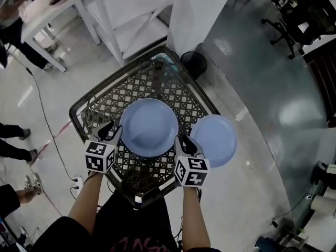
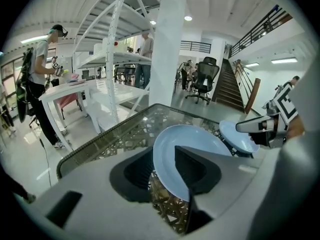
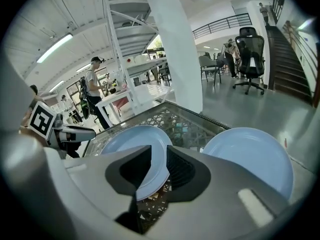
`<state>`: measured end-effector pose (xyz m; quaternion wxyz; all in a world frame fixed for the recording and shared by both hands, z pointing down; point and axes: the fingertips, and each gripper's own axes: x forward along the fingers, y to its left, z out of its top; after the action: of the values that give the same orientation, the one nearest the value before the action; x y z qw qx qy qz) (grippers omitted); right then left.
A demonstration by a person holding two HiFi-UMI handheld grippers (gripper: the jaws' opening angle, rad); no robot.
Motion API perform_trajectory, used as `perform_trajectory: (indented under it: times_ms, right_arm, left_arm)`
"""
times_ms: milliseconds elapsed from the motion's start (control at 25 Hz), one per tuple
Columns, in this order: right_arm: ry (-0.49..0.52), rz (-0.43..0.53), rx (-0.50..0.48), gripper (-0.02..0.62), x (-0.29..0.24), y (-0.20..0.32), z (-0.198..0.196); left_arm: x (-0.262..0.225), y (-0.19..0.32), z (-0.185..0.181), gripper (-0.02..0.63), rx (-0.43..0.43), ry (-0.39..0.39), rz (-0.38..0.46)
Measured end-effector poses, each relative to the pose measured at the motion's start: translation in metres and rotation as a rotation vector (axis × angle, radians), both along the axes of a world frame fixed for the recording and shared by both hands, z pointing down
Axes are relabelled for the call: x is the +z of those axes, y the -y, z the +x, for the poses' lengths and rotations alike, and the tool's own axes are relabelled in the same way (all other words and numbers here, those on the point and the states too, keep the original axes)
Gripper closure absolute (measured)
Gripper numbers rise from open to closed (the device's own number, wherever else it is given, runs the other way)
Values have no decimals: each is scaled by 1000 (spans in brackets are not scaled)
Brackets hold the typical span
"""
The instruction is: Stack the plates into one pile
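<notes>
Head view steeply down over table (image 1: 157,77); gripper views low, close, sharing near plate (image 2: 190,136).

- The left plate (image 1: 149,126) and the right plate (image 1: 215,139) are pale blue and smooth with a soft satin sheen. I can't tell whether they are plastic or glazed ware.
- The table top (image 1: 181,85) is clear, glossy glass, and under it lies a woven brown lattice (image 1: 142,80) that looks like wicker.
- My left claw (image 1: 109,132) and right claw (image 1: 185,143) have matt light-grey plastic bodies.
- Their pads (image 2: 192,166) are black, ribbed and dull.
- My marker cubes (image 1: 100,157) have flat, matt black-and-white faces.
- The floor (image 1: 252,88) is grey, polished and glossy, with lights mirrored in it.
</notes>
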<state>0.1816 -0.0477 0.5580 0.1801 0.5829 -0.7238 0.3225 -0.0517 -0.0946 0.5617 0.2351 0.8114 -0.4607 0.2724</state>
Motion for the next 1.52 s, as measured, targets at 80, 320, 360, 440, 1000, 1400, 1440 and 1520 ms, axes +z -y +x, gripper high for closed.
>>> perform_trajectory:
  times_ms: [80,320,360,440,1000,1400,1440,1520]
  right_arm:
    - [-3,-19,6,488,9,0,-1]
    - [-8,-75,28,459,36,-4,-6]
    - [-8,-85,32,451,41,-4,-6]
    - [-8,-100,40,445,50,-4,-6]
    - [-2,-153,51,428,86,6,-11]
    - [-7,-177,51,434,100,9,-12]
    - [-13,-182,47,442,102,9,-12]
    - [-28,-193,47,476,105,11,-9]
  left_arm:
    - [9,2,0,462,5,1,-14]
    - [35,7,-3,431,7,0,-54]
    - [39,7,-3,431,7,1,-64]
    - [50,9,-4,428,6,4,-83]
    - [93,19,2,451,40,-13,-172]
    - [102,17,12,492,124,18,-171]
    - [102,19,12,494,122,12,-171]
    - [102,21,13,497,116,2,-175]
